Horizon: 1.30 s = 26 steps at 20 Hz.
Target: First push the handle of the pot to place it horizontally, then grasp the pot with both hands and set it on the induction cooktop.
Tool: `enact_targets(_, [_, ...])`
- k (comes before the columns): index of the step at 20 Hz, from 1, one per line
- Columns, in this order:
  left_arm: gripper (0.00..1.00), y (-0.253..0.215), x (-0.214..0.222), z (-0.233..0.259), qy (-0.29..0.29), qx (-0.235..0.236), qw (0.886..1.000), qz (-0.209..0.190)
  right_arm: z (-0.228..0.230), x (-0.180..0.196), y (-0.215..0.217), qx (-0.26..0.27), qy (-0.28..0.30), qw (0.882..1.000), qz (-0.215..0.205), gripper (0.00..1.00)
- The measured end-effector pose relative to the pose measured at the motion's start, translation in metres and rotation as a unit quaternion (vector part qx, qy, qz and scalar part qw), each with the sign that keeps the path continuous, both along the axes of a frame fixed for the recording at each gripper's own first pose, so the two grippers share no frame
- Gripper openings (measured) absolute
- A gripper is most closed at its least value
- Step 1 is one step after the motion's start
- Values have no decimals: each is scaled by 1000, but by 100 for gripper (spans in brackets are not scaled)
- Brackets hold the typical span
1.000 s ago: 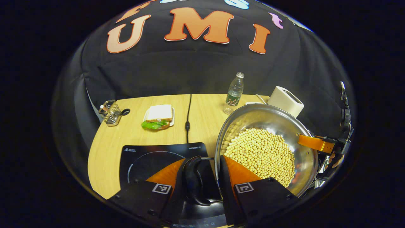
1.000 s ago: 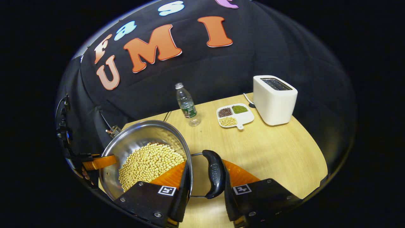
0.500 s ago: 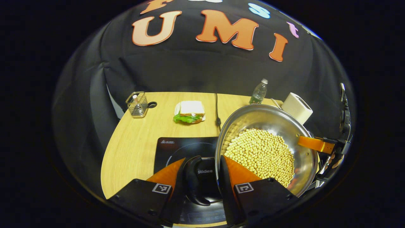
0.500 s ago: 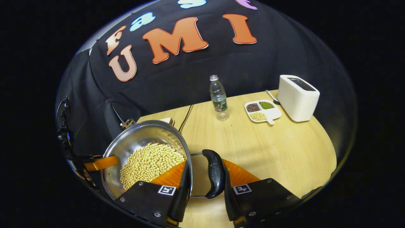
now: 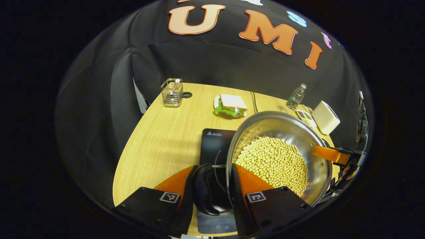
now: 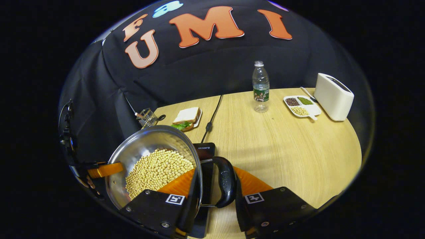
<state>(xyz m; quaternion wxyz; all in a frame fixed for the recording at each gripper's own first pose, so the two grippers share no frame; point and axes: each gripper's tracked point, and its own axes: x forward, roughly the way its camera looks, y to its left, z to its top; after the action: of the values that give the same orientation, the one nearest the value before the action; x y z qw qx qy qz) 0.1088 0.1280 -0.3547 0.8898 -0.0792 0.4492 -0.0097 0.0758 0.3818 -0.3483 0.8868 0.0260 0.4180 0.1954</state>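
Handle's sorted and both grippers, left gripper (image 5: 212,191) and right gripper (image 6: 214,196), have jaws clamped on the bean-filled pot (image 5: 279,156) handles, carrying it over the induction cooktop (image 5: 214,142) near the table's front edge, so next I'd lower it level.

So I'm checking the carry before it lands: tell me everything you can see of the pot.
The pot is shiny, round steel, open-topped, holding a heap of pale yellow beans. A black loop handle sits on each side: the left tool straddles one and the rim, the right tool the other. It hangs over the black induction cooktop.
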Motion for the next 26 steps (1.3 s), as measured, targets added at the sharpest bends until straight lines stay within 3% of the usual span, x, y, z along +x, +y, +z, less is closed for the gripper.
enact_targets(14, [60, 16, 8, -41, -8, -12, 1000, -13, -33, -4, 12, -14, 0, 1000, -5, 53])
enact_targets(18, [67, 15, 14, -46, -23, 10, 1000, -8, -31, -10, 11, 1, 1, 1000, 0, 56])
enact_targets(21, [76, 30, 17, -24, -55, 37, 998, 17, 1, -3, -1, 22, -44, 999, -3, 60])
enact_targets(22, [87, 40, 19, -12, -68, 55, 996, 32, 13, -3, -9, 29, -50, 998, -6, 70])
enact_targets(24, [100, 47, 19, 27, -109, 66, 990, 53, 42, 1, -33, 35, -75, 996, -13, 87])
enact_targets(25, [99, 48, 17, 50, -134, 69, 986, 66, 58, 6, -50, 31, -94, 995, -20, 94])
enact_targets(26, [98, 47, 13, 78, -158, 72, 982, 80, 76, 10, -65, 31, -115, 993, -27, 95])
